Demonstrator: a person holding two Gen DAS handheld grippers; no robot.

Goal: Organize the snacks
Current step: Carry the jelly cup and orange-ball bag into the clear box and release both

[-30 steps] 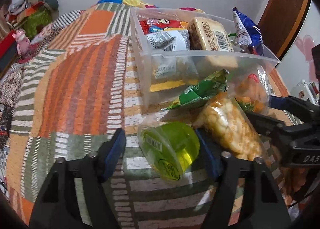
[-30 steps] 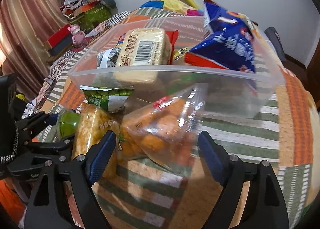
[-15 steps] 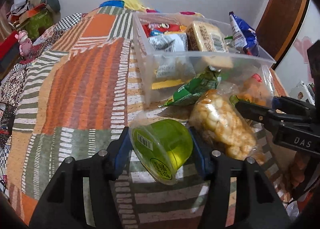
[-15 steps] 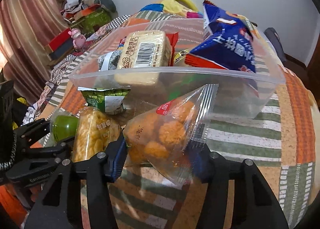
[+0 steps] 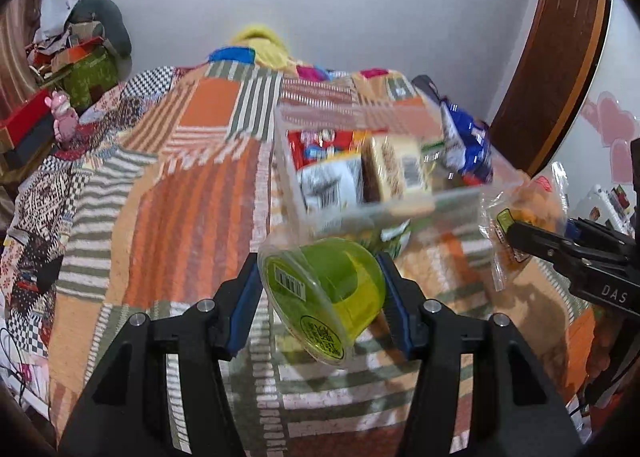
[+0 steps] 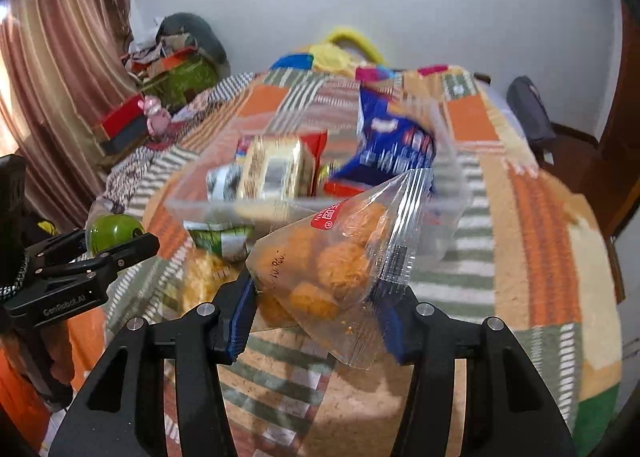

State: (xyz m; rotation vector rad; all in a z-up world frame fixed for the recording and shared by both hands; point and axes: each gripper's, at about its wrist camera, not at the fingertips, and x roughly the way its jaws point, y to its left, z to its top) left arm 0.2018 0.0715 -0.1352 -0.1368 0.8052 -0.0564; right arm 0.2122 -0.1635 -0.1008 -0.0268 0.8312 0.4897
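Note:
My left gripper (image 5: 320, 297) is shut on a green jelly cup (image 5: 324, 293), held tilted above the patchwork bedspread (image 5: 192, 217). My right gripper (image 6: 320, 305) is shut on a clear bag of orange snack balls (image 6: 332, 257), lifted off the bed. Beyond both stands a clear plastic bin (image 5: 400, 213) with several snack packs inside, among them a blue bag (image 6: 392, 149) and a yellow biscuit pack (image 6: 276, 173). In the left wrist view the orange bag (image 5: 532, 209) and right gripper show at the right edge. The jelly cup (image 6: 114, 231) and left gripper appear at the left of the right wrist view.
A green snack packet (image 6: 224, 239) and a bag of yellow puffs (image 6: 204, 281) lie on the bed before the bin. Piled boxes and clothes (image 5: 80, 61) sit far left. A dark wooden door frame (image 5: 560, 57) stands at right, a bag (image 6: 528, 113) beside the bed.
Both grippers closed on their items, the left on the jelly cup and the right on the orange bag, then lifted them off the bedspread. The views tilted upward toward the wall.

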